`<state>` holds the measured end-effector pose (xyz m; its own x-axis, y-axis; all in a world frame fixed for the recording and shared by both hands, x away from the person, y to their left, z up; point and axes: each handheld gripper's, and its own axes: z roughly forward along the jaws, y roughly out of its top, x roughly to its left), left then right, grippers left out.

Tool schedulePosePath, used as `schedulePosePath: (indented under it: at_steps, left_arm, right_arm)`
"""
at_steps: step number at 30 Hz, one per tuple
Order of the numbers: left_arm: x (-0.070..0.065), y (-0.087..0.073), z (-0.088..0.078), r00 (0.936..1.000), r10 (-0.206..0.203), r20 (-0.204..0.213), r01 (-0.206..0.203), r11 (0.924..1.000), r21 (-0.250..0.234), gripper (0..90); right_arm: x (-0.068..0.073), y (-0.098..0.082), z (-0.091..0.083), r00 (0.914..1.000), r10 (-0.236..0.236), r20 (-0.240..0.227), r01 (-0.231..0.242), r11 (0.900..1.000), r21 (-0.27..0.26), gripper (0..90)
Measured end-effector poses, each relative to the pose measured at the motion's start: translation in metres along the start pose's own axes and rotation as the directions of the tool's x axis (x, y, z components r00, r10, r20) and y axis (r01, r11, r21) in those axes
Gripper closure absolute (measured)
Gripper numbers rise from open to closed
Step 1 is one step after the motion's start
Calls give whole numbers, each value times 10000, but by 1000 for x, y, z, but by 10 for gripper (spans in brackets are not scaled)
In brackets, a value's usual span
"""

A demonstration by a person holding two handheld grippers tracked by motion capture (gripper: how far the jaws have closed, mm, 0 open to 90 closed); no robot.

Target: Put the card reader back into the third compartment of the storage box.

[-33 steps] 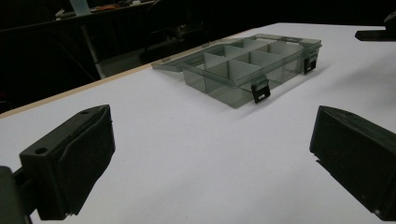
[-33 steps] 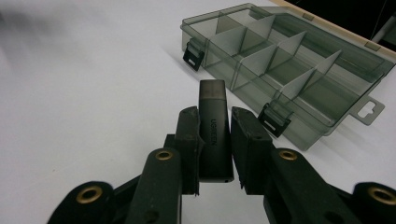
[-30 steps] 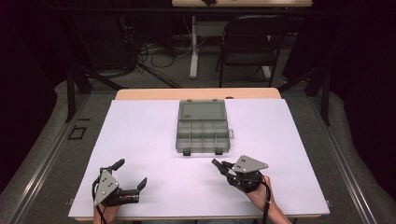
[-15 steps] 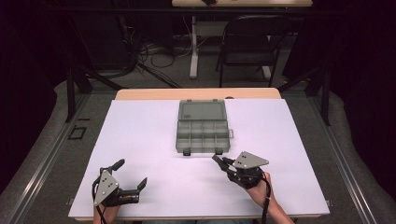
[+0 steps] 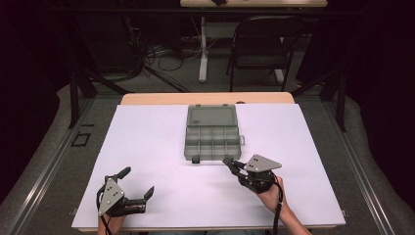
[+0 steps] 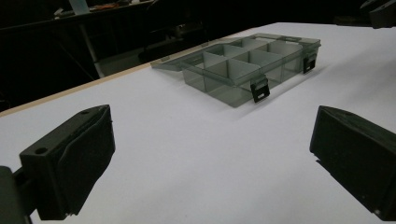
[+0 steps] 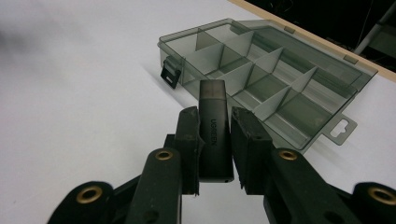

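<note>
The table point(image 5: 147, 147), covered in white, fills the middle of the high view; its wooden far edge shows at twelve o'clock, and its near edge is cut off by the frame's bottom. Beyond it the room is dark: a chair point(image 5: 259, 49) at one o'clock and floor cables at eleven o'clock are hard to make out.

The organizer box point(image 5: 213, 134), smoky and see-through, lies just past the table's centre with its lid folded flat toward twelve o'clock. Two black latches hang on its near wall. White dividers split the tray into compartments; every compartment that can be seen is bare. In the right gripper view the box point(image 7: 266, 79) stands at one o'clock of the jaws, its far corner cut off by the lid's hanger tab.

The left gripper point(image 5: 136, 185) rests at seven o'clock on the table, jaws spread wide with nothing between them; its own view shows both pads at the frame's edges, partly cropped, and the box point(image 6: 243, 65) at one o'clock.

The right gripper point(image 5: 231, 164) sits at five o'clock, just short of the box's near right corner. Its jaws are clamped on a small dark adapter point(image 7: 214, 135), upright between the pads, lettering on its face too blurred to read with certainty. The adapter is outside the box, near its front wall.
</note>
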<state>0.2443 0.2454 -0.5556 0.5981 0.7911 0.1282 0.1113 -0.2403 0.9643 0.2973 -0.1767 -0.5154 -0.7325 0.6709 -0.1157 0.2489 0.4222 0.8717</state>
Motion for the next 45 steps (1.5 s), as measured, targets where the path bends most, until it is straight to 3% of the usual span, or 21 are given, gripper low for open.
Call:
schedulePosePath:
  at_steps: [14, 45]
  left_arm:
    - [0, 0, 0, 10000, -46, -34, 46, 10000, 36, 2]
    - [1, 0, -1, 9998, -57, -165, 57, 10000, -38, 2]
  right_arm:
    - [-7, 15, 4, 9999, -60, 144, 65, 9994, -341, 735]
    - [-26, 31, 20, 9990, 73, 430, -57, 9993, -357, 734]
